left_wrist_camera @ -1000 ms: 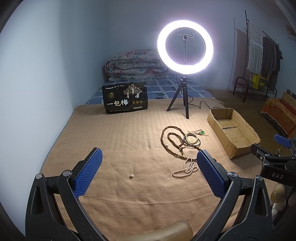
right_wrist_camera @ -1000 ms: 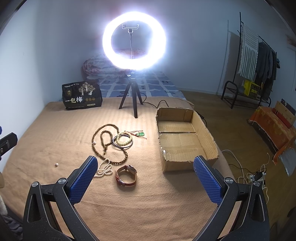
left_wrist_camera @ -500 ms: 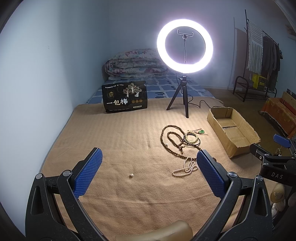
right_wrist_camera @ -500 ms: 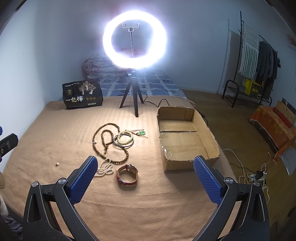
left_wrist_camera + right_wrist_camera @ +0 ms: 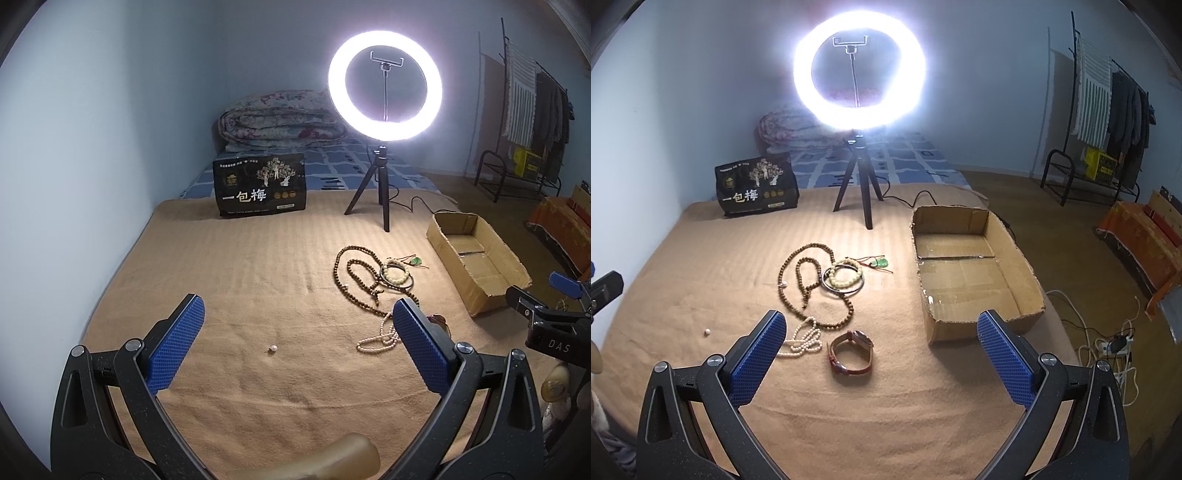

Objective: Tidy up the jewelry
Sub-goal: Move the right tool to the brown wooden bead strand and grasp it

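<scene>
Jewelry lies on a tan blanket (image 5: 886, 406). A long brown bead necklace (image 5: 798, 280) loops beside a pale bead bracelet (image 5: 846, 275) and a dark bangle. A green pendant (image 5: 881, 263) on red cord lies behind them. A white pearl strand (image 5: 803, 339) and a brown-strapped watch (image 5: 851, 352) sit nearer. One loose pearl (image 5: 272, 348) rests apart at the left. An open cardboard box (image 5: 1023, 280) stands to the right. My right gripper (image 5: 881, 354) is open, just short of the watch. My left gripper (image 5: 297, 341) is open above the loose pearl.
A lit ring light on a tripod (image 5: 860, 184) stands behind the jewelry, its cable trailing right. A black printed bag (image 5: 755, 190) and a folded quilt (image 5: 280, 118) are at the back. A clothes rack (image 5: 1108, 122) and floor cables (image 5: 1115, 343) are at the right.
Both grippers have drifted slightly forward and right; the watch edge now shows past the left gripper's right finger. Nothing was grasped or moved.
</scene>
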### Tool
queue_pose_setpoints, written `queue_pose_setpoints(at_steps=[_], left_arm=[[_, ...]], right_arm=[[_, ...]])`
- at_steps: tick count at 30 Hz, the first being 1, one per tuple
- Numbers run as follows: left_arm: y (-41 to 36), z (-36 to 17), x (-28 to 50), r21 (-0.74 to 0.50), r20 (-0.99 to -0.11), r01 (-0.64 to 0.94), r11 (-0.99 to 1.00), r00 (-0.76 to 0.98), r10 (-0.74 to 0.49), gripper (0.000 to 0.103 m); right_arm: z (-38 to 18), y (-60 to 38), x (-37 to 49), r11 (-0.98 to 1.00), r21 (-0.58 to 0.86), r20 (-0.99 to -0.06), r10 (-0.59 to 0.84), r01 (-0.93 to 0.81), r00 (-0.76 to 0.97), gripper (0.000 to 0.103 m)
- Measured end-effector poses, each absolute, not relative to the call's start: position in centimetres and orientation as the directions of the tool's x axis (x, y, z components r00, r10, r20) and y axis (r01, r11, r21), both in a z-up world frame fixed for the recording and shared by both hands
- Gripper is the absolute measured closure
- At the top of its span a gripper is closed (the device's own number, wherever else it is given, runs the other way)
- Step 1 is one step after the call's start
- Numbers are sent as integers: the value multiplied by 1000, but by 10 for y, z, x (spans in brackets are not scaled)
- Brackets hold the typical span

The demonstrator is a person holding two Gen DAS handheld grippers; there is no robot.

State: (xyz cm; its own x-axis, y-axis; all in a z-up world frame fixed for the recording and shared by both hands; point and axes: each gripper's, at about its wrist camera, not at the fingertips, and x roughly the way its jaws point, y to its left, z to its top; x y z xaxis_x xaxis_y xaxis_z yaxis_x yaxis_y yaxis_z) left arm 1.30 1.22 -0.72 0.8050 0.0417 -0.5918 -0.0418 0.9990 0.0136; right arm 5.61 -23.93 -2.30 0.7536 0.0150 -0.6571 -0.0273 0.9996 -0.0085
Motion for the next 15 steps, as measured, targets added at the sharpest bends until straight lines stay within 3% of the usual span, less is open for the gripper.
queue_pose_setpoints(at_steps=[8,15], left_arm=[[19,-7,33,16,-630,-29,999,776,33,0],[30,11,55,-49,-633,-23,999,774,-13,0]], right_arm=[[-30,-231,87,994,2,-700,80,-110,710,0],[-39,-218,123,976,116,-762,207,-185,613,0]])
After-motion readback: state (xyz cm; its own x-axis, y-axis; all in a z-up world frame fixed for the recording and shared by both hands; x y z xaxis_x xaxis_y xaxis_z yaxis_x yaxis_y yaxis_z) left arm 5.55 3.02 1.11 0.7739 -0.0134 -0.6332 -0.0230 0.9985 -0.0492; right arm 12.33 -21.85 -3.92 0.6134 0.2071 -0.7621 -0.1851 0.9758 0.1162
